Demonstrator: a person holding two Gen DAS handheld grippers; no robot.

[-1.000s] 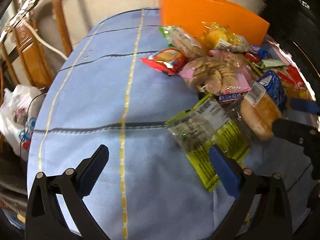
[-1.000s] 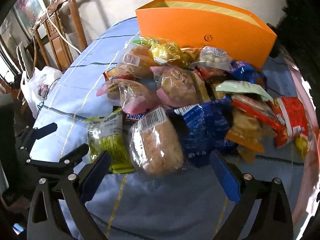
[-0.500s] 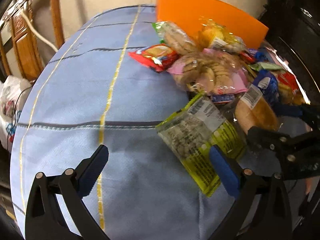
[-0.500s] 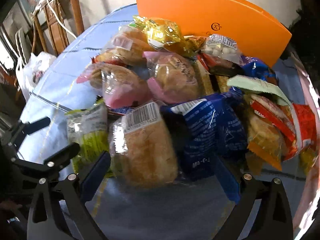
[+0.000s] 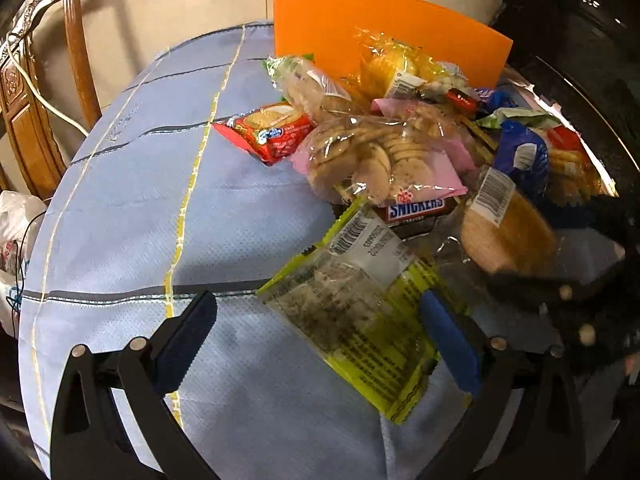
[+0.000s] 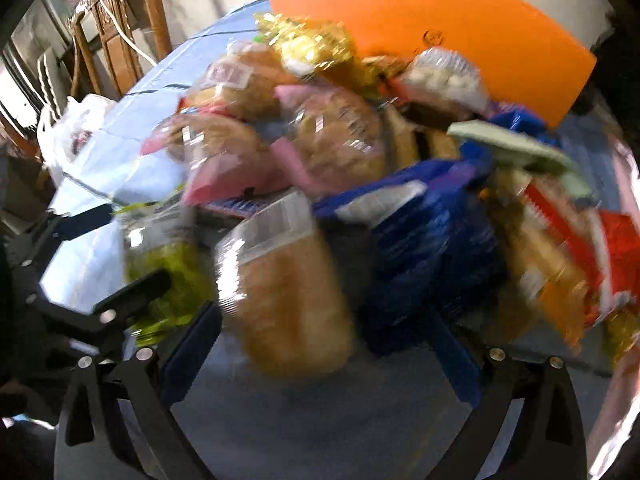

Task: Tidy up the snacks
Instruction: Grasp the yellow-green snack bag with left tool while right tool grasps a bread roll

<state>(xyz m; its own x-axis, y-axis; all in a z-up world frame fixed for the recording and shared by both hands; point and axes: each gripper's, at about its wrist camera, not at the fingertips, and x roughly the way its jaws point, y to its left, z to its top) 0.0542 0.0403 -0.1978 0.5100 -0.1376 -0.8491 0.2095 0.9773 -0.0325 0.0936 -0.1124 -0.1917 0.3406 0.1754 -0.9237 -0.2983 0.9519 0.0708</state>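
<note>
Between the right tool [image 6: 320, 332] (spread) — a bread bun [image 6: 284, 296].

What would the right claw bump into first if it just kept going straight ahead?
Most likely the wrapped bread bun, which lies right between the open fingers of the right claw. The blue packet sits just beside it; the picture is blurred, so depth is uncertain.

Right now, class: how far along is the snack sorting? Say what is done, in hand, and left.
Done: nothing visibly; the snacks lie heaped before the orange box. In hand: nothing gripped; the open right gripper closes on the bread roll, the open left gripper frames the green packet. Left: the whole pile.
</note>
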